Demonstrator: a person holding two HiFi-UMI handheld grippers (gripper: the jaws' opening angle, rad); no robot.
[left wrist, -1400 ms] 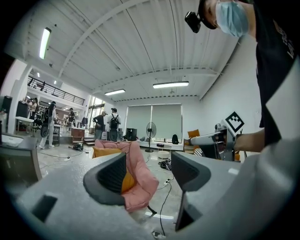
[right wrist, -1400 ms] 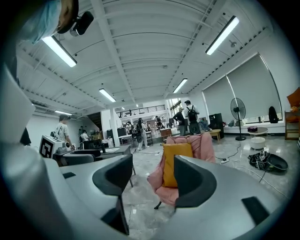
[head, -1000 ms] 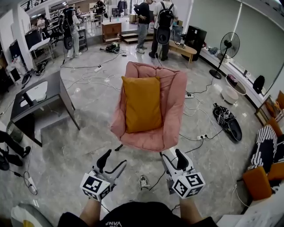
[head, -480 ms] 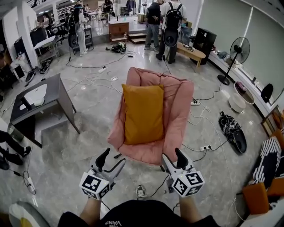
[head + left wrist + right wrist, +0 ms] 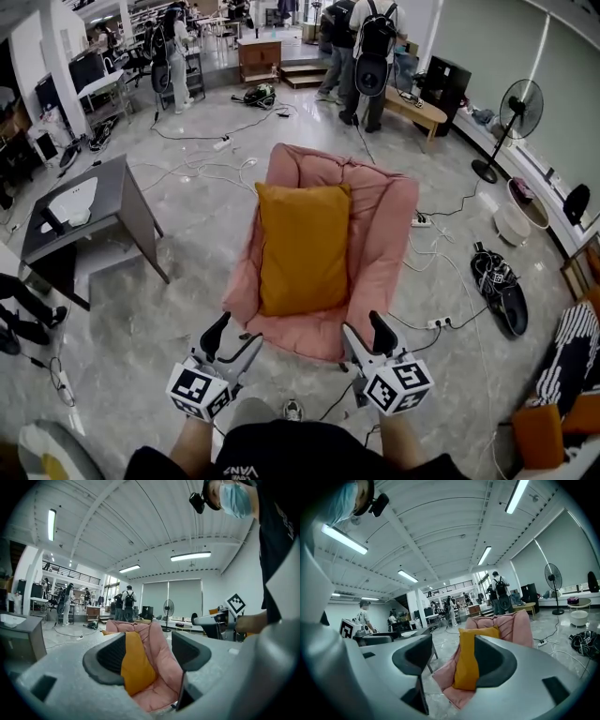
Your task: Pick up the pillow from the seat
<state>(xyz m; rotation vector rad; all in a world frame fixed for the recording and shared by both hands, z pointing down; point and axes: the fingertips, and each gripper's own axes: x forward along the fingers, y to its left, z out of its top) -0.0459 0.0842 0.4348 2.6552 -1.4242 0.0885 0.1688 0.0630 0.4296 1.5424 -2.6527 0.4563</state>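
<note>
Ahead of my left gripper (image 5: 234, 336) and right gripper (image 5: 366, 328), both spread, empty: orange pillow (image 5: 302, 248) leaning upright in pink chair (image 5: 380, 234), untouched.

Clear air ahead of the left gripper (image 5: 234, 339) and right gripper (image 5: 367, 333), up to the pillow (image 5: 302, 248). Raised pink chair (image 5: 382, 244) sides flanking it (wider bare cushion at right). Cables (image 5: 437, 324) across the floor to the right, grey table (image 5: 114, 180) well off left.

Pillow (image 5: 302, 248) leans in chair (image 5: 384, 253) ahead of me. Desk (image 5: 112, 187) left of it, fan (image 5: 520, 98) far right. Left gripper (image 5: 239, 334), right gripper (image 5: 366, 326) just before chair.
</note>
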